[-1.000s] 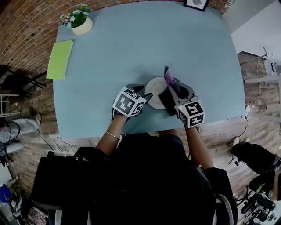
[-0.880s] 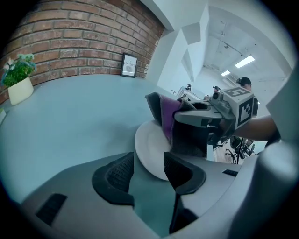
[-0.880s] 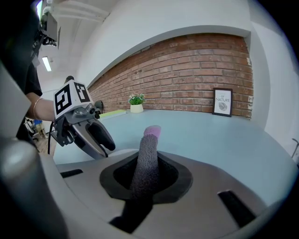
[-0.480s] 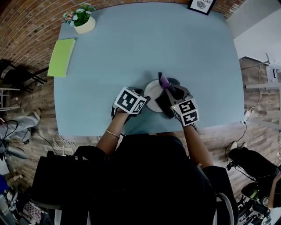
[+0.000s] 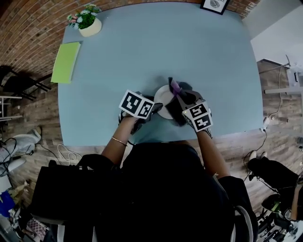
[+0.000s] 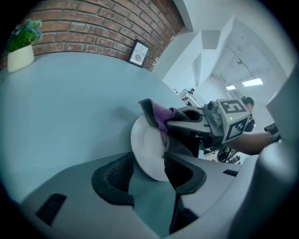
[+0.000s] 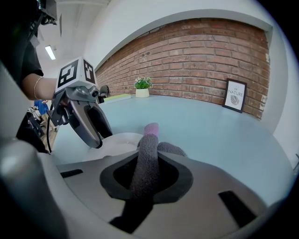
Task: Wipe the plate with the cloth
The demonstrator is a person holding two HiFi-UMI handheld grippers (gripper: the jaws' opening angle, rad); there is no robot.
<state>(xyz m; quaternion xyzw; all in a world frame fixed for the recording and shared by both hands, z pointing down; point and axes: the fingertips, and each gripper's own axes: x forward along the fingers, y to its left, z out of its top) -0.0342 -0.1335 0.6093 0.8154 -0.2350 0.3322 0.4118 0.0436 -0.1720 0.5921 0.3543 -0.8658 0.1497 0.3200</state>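
Note:
A small white plate [image 5: 162,97] lies near the front edge of the light blue table [image 5: 142,52]. My left gripper [image 5: 151,106] is shut on the plate's left rim; in the left gripper view the plate [image 6: 147,144] sits between the two dark pads. My right gripper [image 5: 180,98] is shut on a dark grey cloth [image 5: 174,88] with a purple end. That cloth [image 7: 145,154] runs out between the jaws and rests on the plate [image 7: 110,142] at its right side. The right gripper view also shows the left gripper [image 7: 96,135] coming down on the rim.
A potted plant [image 5: 88,23] stands at the far left corner, with a green pad [image 5: 65,62] beside it at the left edge. A framed picture [image 5: 214,4] leans against the brick wall at the back. The person's body is close against the table's front edge.
The right gripper has carried the cloth a little to the left over the plate. The left gripper has stayed at the plate's left rim.

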